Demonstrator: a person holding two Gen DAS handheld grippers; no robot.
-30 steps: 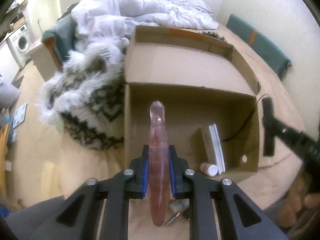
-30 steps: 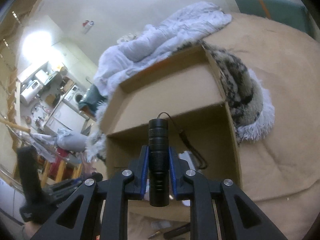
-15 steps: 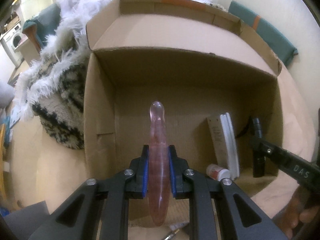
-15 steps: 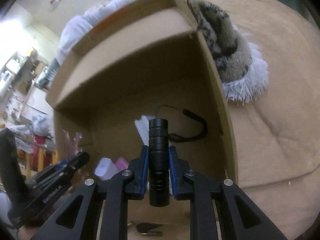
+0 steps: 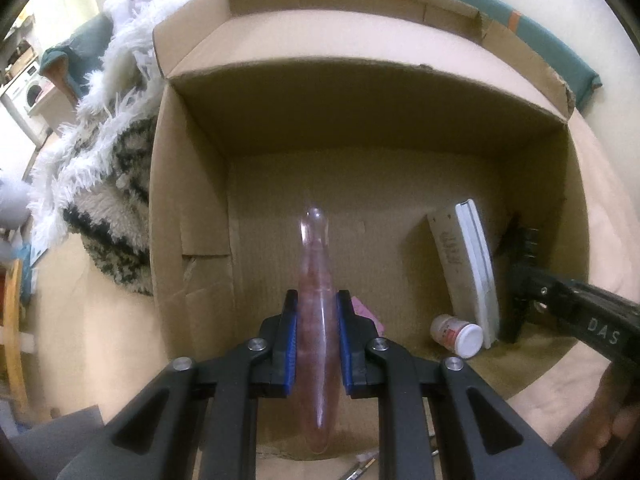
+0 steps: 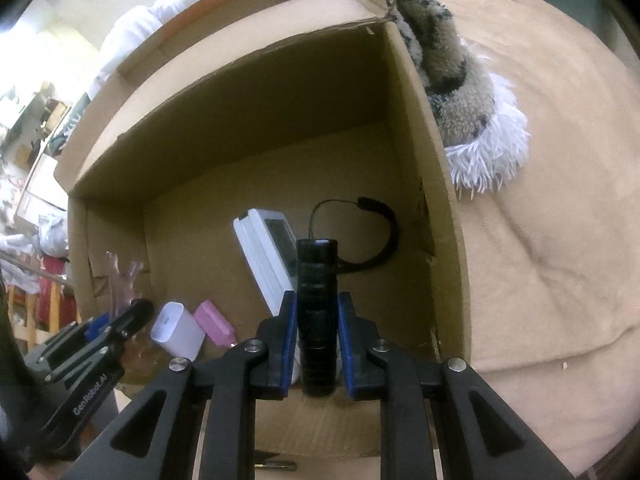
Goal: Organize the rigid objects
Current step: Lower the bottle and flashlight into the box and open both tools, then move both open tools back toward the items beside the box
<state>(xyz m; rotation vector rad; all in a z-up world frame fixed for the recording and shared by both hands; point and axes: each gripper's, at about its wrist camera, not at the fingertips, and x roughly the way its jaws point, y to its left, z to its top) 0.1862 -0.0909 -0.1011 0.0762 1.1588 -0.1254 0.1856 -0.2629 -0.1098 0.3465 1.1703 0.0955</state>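
My left gripper (image 5: 317,320) is shut on a long clear pink rod (image 5: 316,264) and holds it over the open cardboard box (image 5: 192,208), pointing down into it. My right gripper (image 6: 317,320) is shut on a black flashlight (image 6: 316,280) and holds it inside the same box (image 6: 436,208), near its right wall. The right gripper shows at the right of the left wrist view (image 5: 520,280); the left gripper shows at the lower left of the right wrist view (image 6: 120,320).
In the box lie a flat white device (image 6: 268,256), a white pill bottle (image 5: 456,330), a pink block (image 6: 214,322), a white case (image 6: 176,330) and a black cord (image 6: 380,240). A furry blanket (image 5: 104,184) lies left of the box on the tan bed.
Both grippers have moved forward and down towards the box; the flashlight and the rod now sit within its opening. Both grips are unchanged.
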